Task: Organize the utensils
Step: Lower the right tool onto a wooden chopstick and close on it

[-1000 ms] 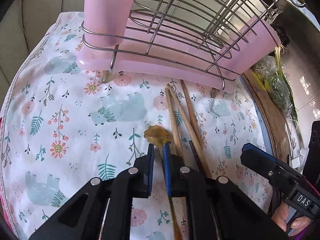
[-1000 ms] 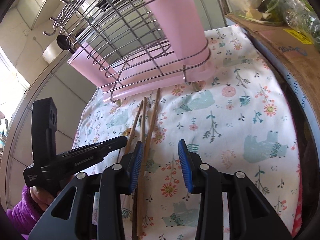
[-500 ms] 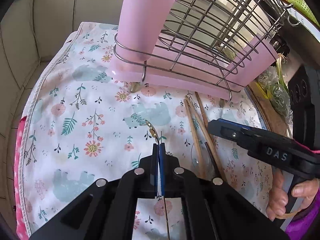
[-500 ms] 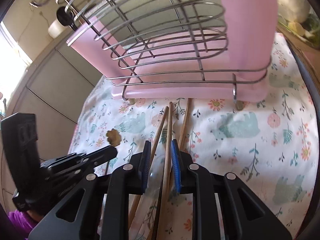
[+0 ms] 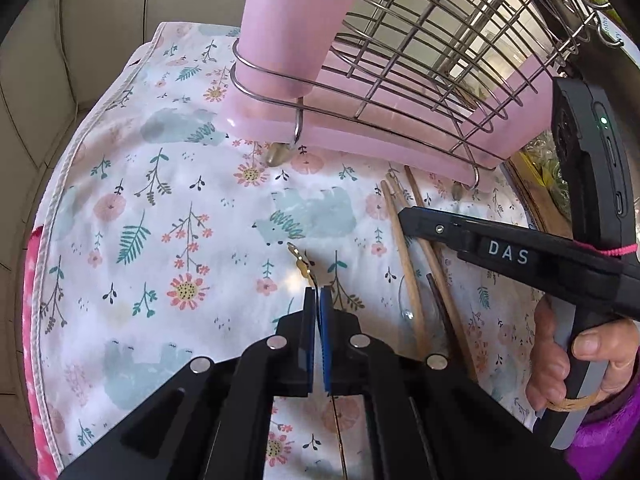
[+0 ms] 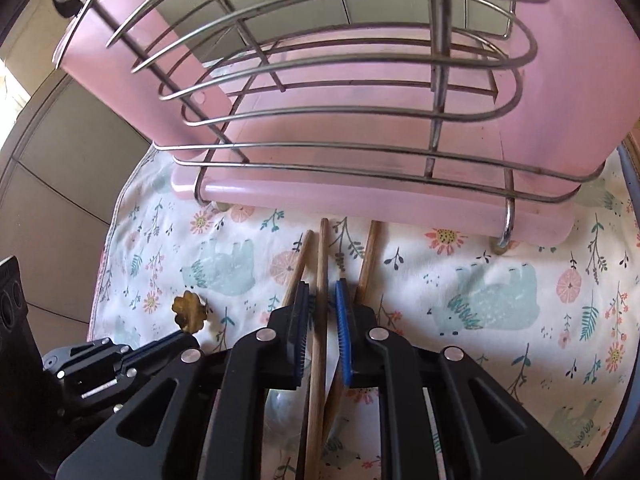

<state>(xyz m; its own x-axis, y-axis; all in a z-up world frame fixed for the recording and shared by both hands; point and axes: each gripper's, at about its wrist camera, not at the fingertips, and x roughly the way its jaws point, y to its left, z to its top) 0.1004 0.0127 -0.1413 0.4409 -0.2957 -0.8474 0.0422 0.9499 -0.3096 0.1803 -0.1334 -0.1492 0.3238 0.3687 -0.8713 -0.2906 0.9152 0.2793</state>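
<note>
The left gripper (image 5: 316,300) is pinching a thin gold utensil (image 5: 301,259) between its blue pads, jaws closed on the slim metal stem, with the flower-shaped end (image 6: 189,312) sticking out ahead of the fingertips above the patterned cloth (image 5: 160,200). The right gripper (image 6: 322,296) is clamping its jaws on one wooden chopstick (image 6: 322,264), which is running straight between the blue pads; its far tip is pointing at the pink drip tray (image 6: 360,200) of the wire drying rack (image 6: 340,80). Two more chopsticks are lying on the cloth just beside it, one (image 6: 298,264) angling off to the left and one (image 6: 368,256) to the right, their tips ending near the front edge of the tray. A clear, glassy spoon-like piece (image 5: 408,304) is lying under the chopsticks, too faint to identify. The rack is standing at the far side of the cloth, its metal feet resting on the fabric. In the left wrist view a hand (image 5: 576,356) with a purple sleeve (image 5: 604,440) is holding the right gripper's handle near the cloth's right edge, above the chopsticks (image 5: 404,264)
</note>
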